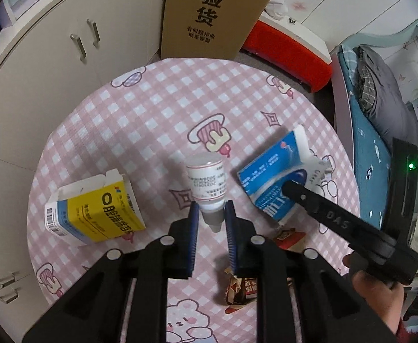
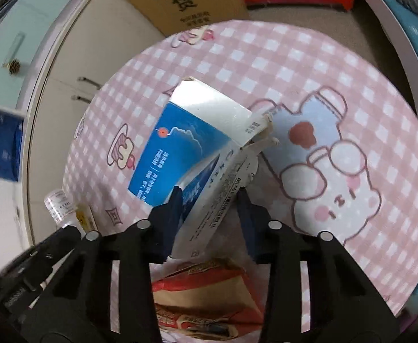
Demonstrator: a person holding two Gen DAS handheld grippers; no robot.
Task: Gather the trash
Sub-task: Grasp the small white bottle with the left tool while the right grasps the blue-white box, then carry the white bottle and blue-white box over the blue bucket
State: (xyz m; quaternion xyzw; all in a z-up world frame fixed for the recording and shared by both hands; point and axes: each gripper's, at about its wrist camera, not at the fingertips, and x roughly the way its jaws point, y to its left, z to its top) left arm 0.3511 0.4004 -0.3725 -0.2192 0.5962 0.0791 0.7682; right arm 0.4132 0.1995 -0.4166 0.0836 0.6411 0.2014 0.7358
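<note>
My left gripper (image 1: 211, 210) is shut on a small white plastic bottle (image 1: 207, 184), held by its neck above the pink checked table (image 1: 151, 108). My right gripper (image 2: 209, 197) is shut on a torn blue and white carton (image 2: 197, 148), tilted up off the table; in the left wrist view the carton (image 1: 274, 177) sits right of the bottle with the right gripper's finger (image 1: 317, 205) on it. A yellow and white box (image 1: 94, 211) lies on the table to the left. A brown snack wrapper (image 1: 240, 288) lies near the front. A red wrapper (image 2: 206, 294) lies under the right gripper.
A tall cardboard box (image 1: 209, 14) stands behind the table. White cabinets (image 1: 51, 57) are at the left. A red stool (image 1: 291, 48) and a bed with blue bedding (image 1: 371, 131) are at the right.
</note>
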